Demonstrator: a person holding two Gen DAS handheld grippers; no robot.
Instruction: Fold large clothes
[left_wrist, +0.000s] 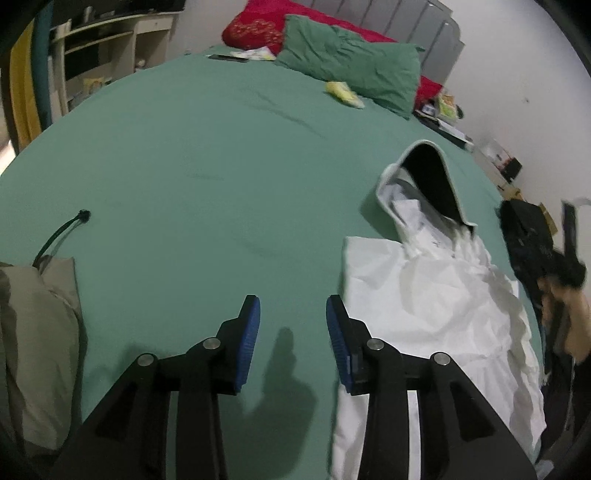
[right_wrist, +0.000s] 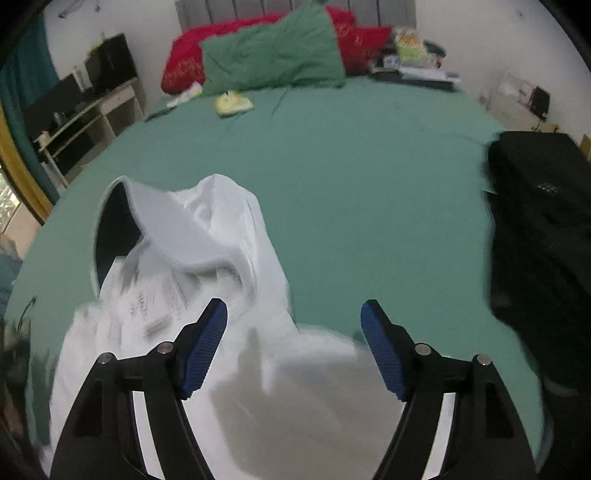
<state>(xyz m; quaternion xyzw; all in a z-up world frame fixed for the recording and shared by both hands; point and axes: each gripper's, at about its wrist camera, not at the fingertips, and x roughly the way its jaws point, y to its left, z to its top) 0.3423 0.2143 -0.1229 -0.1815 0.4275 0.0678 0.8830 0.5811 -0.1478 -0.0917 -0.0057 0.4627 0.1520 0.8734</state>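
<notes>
Bed, covered by a green sheet, takes up most of both views. White hooded jacket: lies on the sheet toward the near edge of the bed, body partly flattened and creased, hood standing up with its dark lining showing, hood end pointing toward the pillows. Left gripper: jaws spread, nothing between the blue pads, only bare sheet below the gap; the jacket's straight edge lies just beside its right-hand finger. Right gripper: jaws spread wide, nothing pinched; white jacket cloth lies under and between the fingers, the pads clear of it; this view is blurred. Green pillow: at the head of the bed, resting against red bedding and a grey padded headboard. Small yellow item: on the sheet just in front of the pillow, kind unclear. Beige garment: at the left edge of the bed, a dark cord with a toggle trailing from it onto the sheet. Black clothes: piled at the right side of the bed, well apart from the jacket. Shelves: against the wall on the left.
</notes>
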